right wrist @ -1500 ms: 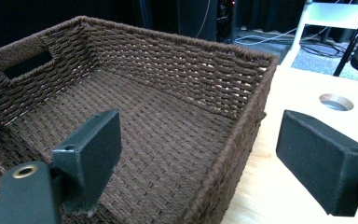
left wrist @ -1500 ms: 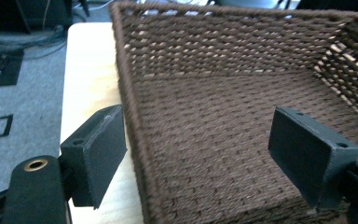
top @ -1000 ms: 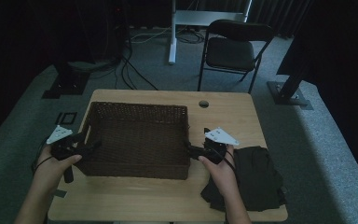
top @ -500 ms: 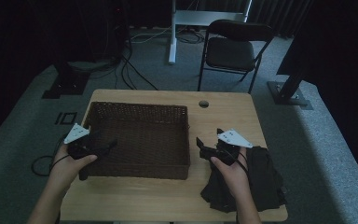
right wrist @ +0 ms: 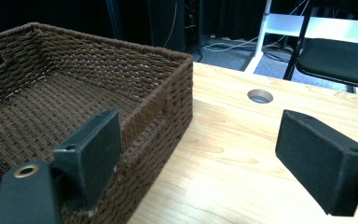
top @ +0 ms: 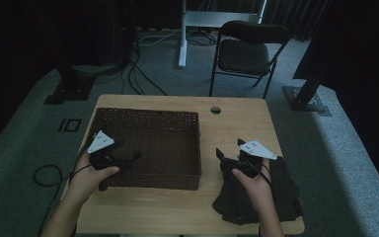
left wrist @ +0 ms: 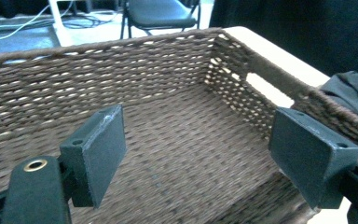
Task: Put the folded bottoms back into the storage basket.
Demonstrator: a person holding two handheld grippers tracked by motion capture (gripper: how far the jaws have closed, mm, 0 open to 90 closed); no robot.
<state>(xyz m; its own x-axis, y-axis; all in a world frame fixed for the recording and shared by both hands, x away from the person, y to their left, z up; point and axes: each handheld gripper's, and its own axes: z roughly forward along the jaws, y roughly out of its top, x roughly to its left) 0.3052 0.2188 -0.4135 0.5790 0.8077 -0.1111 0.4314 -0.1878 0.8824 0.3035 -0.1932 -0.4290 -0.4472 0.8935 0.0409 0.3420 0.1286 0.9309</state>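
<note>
A brown woven basket (top: 148, 113) stands on the left half of the wooden table (top: 237, 123), with nothing in it. My left gripper (top: 131, 159) reaches over the basket's left near corner. Its jaws are open above the woven floor (left wrist: 177, 154), with nothing between them. My right gripper (top: 220, 159) hovers to the right of the basket, beside a dark folded cloth (top: 276, 202), and is open with nothing in it. In the right gripper view, my right gripper (right wrist: 200, 140) points past the basket's right wall (right wrist: 168, 102) over bare wood.
A round cable hole (top: 215, 109) sits near the table's far edge. A black folding chair (top: 249, 54) and a white desk leg (top: 182, 34) stand behind the table. Cables lie on the grey floor at the left (top: 44, 175).
Both grippers have shifted right. The left came from outside the basket's left wall to over its inside. The right drew away from the basket's right wall toward the cloth.
</note>
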